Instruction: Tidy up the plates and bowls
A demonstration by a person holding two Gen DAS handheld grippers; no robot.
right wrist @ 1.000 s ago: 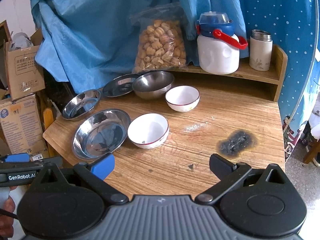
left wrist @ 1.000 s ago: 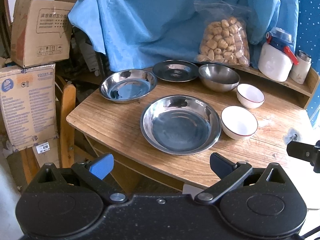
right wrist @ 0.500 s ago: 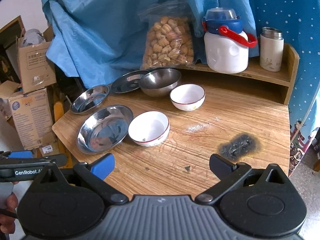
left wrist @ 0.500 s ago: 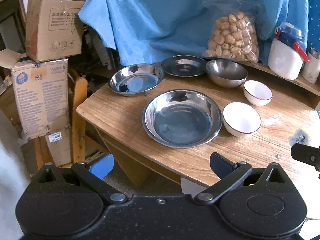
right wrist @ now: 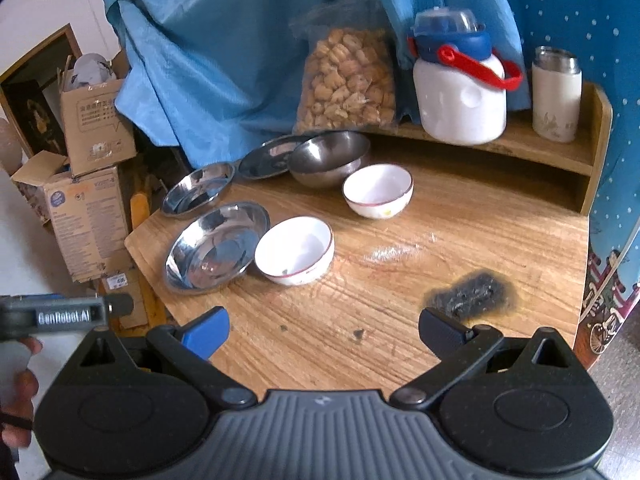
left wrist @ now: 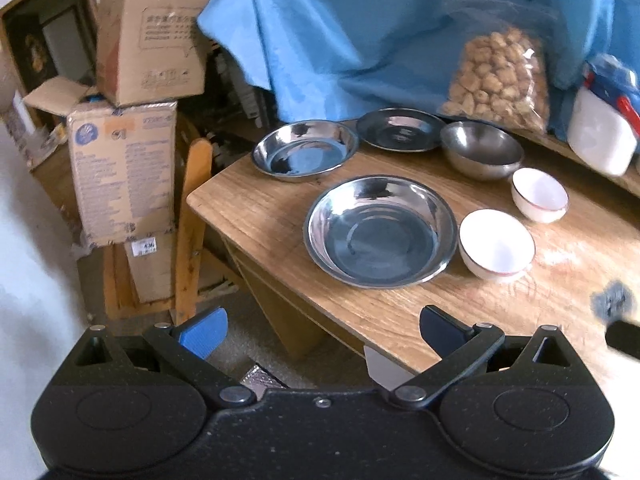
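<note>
left claw [left wrist: 320,326]: released, empty, off tabletop edge
right claw [right wrist: 322,326]: released, empty
large round steel plate [left wrist: 380,232]: wooden tabletop [left wrist: 260,204], 12 o'clock of left claw
white red-rimmed bowl [left wrist: 496,244]: touching plate, 3 o'clock side

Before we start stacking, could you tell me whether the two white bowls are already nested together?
No, the nearer white bowl and the farther white bowl sit apart on the table.

You can read "GenRobot.AI" on the left gripper [right wrist: 68,316] body in your right wrist view; the printing on the cardboard boxes [left wrist: 124,172] is too blurred.
</note>
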